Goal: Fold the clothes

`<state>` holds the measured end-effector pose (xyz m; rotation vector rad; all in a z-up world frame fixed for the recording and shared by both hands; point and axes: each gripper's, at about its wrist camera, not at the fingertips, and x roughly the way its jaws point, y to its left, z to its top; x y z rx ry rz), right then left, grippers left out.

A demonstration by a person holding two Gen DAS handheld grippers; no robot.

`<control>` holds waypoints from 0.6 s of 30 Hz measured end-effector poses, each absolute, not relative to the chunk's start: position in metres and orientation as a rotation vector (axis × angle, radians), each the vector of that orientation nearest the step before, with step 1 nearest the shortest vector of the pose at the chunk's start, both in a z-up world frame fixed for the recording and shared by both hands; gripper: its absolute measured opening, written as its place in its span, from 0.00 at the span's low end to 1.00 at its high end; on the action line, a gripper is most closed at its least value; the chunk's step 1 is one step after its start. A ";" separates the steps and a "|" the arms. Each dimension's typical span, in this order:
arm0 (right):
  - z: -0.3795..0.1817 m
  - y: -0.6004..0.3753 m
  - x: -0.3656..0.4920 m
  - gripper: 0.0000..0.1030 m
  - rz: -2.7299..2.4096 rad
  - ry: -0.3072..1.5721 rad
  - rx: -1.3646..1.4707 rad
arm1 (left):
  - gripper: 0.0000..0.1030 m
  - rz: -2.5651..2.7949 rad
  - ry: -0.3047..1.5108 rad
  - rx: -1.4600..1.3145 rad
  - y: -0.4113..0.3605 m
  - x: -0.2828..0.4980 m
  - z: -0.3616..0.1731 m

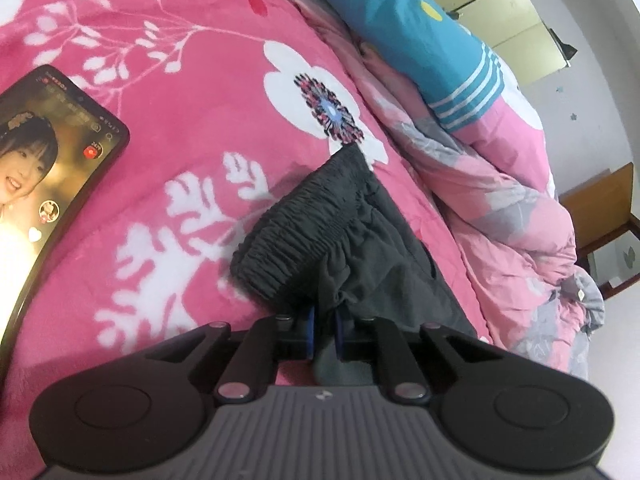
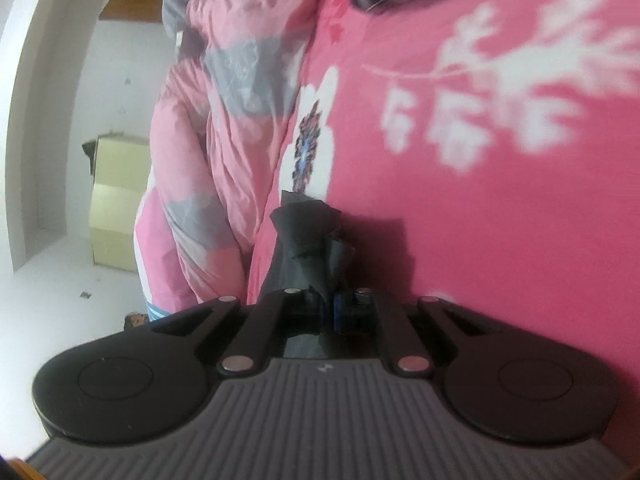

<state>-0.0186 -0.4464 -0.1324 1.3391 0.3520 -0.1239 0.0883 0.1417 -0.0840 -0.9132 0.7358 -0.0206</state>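
The left hand-held gripper (image 1: 325,330) is pinching the dark grey shorts (image 1: 320,232) near their gathered waistband, the garment lying on the pink flowered blanket (image 1: 192,128) of the bed, with a lit phone (image 1: 52,168) to its far left. The right hand-held gripper (image 2: 329,307) is clamped on a bunched corner of the same dark cloth (image 2: 308,240), the rumpled pink and grey quilt (image 2: 216,152) just to its left.

Right gripper (image 2: 329,307) pinched on bunched dark garment (image 2: 310,248) over pink floral blanket (image 2: 500,208), beside rumpled pink-grey quilt (image 2: 208,168).
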 end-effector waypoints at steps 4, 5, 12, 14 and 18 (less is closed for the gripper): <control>-0.132 -0.451 -0.024 0.05 -0.085 0.391 1.305 | 0.19 -0.038 0.773 -0.921 0.144 0.092 -0.089; -0.126 -0.455 -0.024 0.08 -0.088 0.417 1.287 | 0.21 -0.043 0.782 -0.924 0.145 0.092 -0.089; -0.040 -0.468 -0.050 0.25 -0.187 0.407 0.768 | 0.53 -0.056 0.760 -0.752 0.140 0.068 -0.066; -0.018 -0.454 -0.036 0.25 -0.135 0.410 0.583 | 0.53 -0.041 0.722 -0.649 0.134 0.055 -0.054; -0.011 -0.406 0.029 0.25 0.100 0.461 0.395 | 0.51 -0.067 0.649 -0.470 0.112 0.050 -0.042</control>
